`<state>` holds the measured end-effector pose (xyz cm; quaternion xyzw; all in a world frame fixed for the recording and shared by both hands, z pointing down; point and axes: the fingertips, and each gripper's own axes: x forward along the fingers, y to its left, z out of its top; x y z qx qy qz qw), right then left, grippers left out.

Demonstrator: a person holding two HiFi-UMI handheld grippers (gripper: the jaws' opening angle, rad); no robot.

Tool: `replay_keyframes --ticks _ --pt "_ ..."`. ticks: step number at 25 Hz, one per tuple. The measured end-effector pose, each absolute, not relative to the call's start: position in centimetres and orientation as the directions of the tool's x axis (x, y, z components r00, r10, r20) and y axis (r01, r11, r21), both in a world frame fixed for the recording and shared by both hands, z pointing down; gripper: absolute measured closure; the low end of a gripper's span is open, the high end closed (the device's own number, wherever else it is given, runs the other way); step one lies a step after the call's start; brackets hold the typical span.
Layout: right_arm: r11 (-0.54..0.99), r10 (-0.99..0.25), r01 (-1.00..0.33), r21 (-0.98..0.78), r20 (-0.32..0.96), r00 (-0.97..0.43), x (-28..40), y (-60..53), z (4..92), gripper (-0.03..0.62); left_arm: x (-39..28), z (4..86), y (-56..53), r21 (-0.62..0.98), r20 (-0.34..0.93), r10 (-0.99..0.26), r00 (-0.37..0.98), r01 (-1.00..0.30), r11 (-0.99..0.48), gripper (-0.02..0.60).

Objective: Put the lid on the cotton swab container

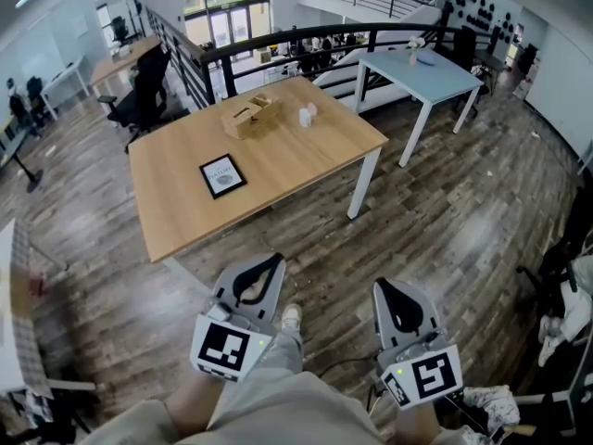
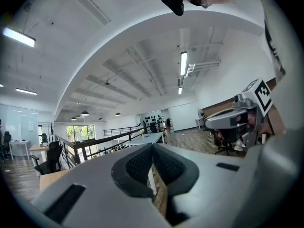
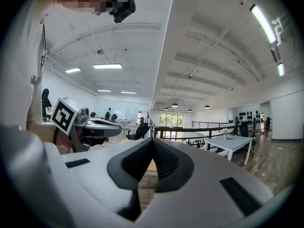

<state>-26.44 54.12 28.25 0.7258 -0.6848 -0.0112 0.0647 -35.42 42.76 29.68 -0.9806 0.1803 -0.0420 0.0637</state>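
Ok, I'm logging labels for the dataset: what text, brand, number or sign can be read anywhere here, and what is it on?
black-framed white card on the light wooden table: it carries print, but it is too small to read.
black-and-white square markers on the left hand-held gripper and the right hand-held gripper: patterns only, no words.
Nothing else is readable in any view.

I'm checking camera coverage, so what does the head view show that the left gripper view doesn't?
Only the head view: a framed picture, a wooden box and small white containers on the wooden table. Only the left gripper view: the head camera itself and, close up, the left gripper's jaws shut on nothing. Both: the right gripper and the white table.
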Motion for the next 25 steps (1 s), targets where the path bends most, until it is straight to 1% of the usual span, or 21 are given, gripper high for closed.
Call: replay_keyframes --ticks 15,20,23,25 --pt "-0.079 -0.989 -0.992 0.102 0.120 0.091 -14.0 33.6 28.2 0.568 -22.3 30.1 22.6 -0.130 0.117 -0.298 0.948 -0.283 -0.950 0.558" --pt "-0.106 -0.988 -0.988 0.112 0.099 0.117 -10.9 27.7 27.1 0.568 -19.5 29.6 16.7 -0.137 0.113 -0.282 0.953 -0.266 -0.954 0.558" --pt "-0.112 -0.986 -0.987 0.111 0.110 0.125 -9.8 25.5 27.4 0.568 -18.6 29.9 14.2 -0.121 0.111 -0.278 0.954 -0.264 -0.957 0.558" --pt "-0.122 -0.983 -0.986 0.116 0.121 0.136 -8.8 24.3 27.7 0.568 -17.9 30.2 12.7 -0.142 0.120 -0.280 0.953 -0.262 -0.954 0.558"
